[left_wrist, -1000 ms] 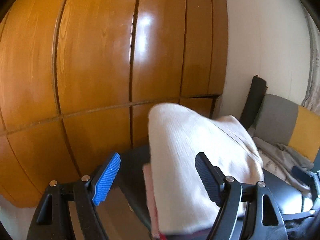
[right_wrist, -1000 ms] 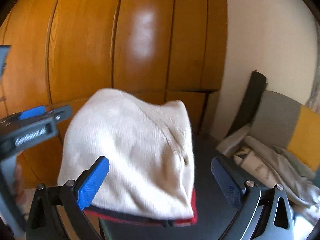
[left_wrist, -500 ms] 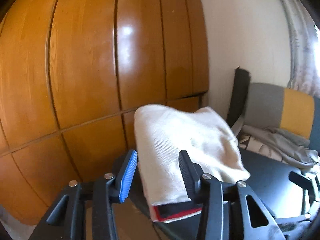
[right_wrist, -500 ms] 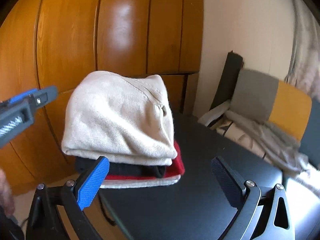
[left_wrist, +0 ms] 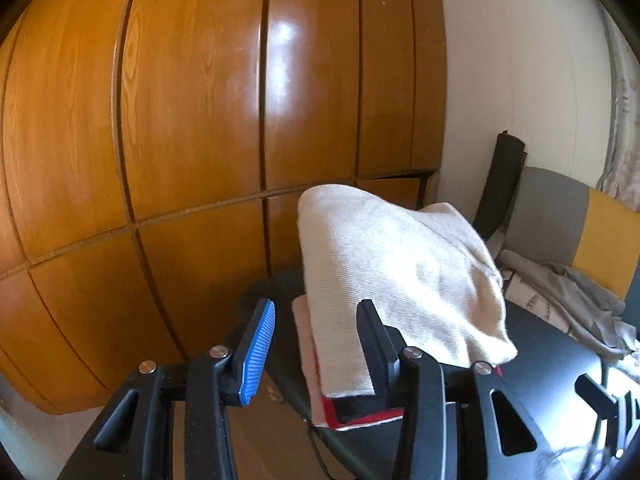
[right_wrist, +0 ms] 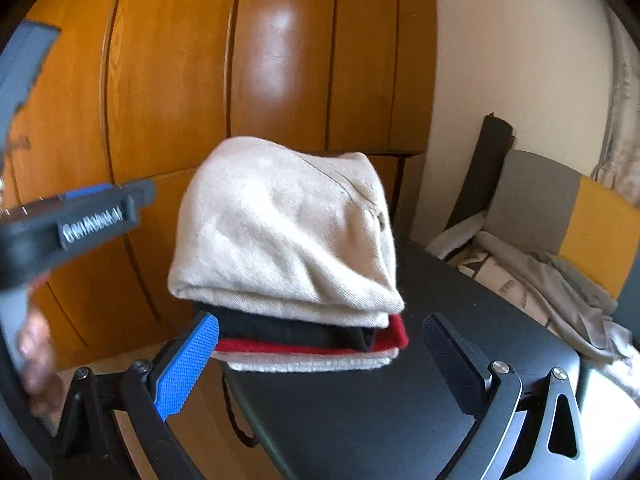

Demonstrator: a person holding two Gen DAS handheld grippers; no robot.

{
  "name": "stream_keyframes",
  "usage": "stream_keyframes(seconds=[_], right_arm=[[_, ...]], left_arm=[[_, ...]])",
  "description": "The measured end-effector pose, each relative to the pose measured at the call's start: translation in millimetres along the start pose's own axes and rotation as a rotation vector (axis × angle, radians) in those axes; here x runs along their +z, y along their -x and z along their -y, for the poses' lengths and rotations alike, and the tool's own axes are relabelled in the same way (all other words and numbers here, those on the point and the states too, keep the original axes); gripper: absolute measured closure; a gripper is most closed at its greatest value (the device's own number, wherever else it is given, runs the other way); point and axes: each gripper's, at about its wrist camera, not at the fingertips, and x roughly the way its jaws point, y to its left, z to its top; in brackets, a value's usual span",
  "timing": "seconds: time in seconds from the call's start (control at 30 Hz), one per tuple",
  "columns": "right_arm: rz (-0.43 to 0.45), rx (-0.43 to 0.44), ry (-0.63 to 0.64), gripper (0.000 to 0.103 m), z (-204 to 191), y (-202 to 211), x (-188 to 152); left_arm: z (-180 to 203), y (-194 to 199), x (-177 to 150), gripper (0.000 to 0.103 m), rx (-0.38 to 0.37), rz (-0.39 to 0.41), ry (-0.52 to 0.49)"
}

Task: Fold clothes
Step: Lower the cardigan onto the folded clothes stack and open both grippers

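Folded clothes stacked on the corner of a dark table, both grippers held off it.

The cream folded garment tops a stack of folded clothes (black, red and white layers beneath) at the near corner of the black table, before the glossy wooden wardrobe. The right gripper stands wide apart, empty, short of the stack. The left gripper has its jaws partly apart at the stack's left edge, its pads pressing nothing. Loose grey clothing lies at the grey-and-yellow chair.
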Motion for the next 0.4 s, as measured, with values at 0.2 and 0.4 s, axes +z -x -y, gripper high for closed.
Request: stream_keyframes(seconds=[0.2, 0.4], right_arm=[[-0.017, -0.029, 0.001, 0.000, 0.3, 3.8, -11.1], [-0.017, -0.040, -0.018, 0.000, 8.7, 7.9, -14.2]], left_arm=[[5.5, -11.8, -0.9, 0.060, -0.100, -0.055, 0.032], [10.1, -3.9, -1.9, 0.060, -0.047, -0.003, 0.005]])
